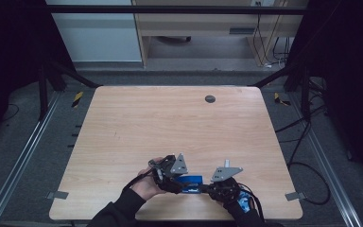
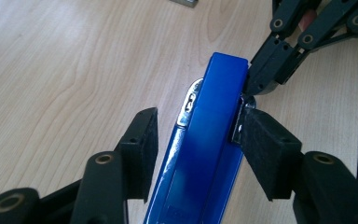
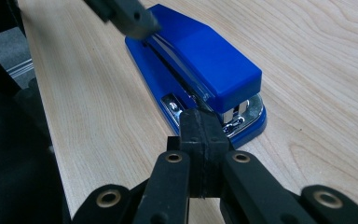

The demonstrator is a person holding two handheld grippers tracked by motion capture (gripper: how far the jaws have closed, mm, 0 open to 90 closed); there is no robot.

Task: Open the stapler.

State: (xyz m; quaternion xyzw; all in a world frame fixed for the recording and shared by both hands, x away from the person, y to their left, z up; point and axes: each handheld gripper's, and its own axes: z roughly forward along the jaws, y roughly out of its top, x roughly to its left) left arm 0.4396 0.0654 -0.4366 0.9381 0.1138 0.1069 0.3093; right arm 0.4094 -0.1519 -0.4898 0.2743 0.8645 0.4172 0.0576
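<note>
The left gripper [image 2: 196,140] straddles the blue stapler [image 2: 205,154], jaws apart, one pad touching its side, placed to clamp it. The right gripper [image 3: 204,140], clenched on nothing, presses the stapler's front to steady it. The stapler lies near the table's [image 1: 170,113] near edge; open wood stretches beyond.

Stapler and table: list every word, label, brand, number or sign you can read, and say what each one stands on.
None can be read.
Blue stapler: plain blue top and metal front, no lettering visible.
Wooden table: bare grain, no marks.
Yellow-and-black striped tape on the floor: stripes, no text.
</note>
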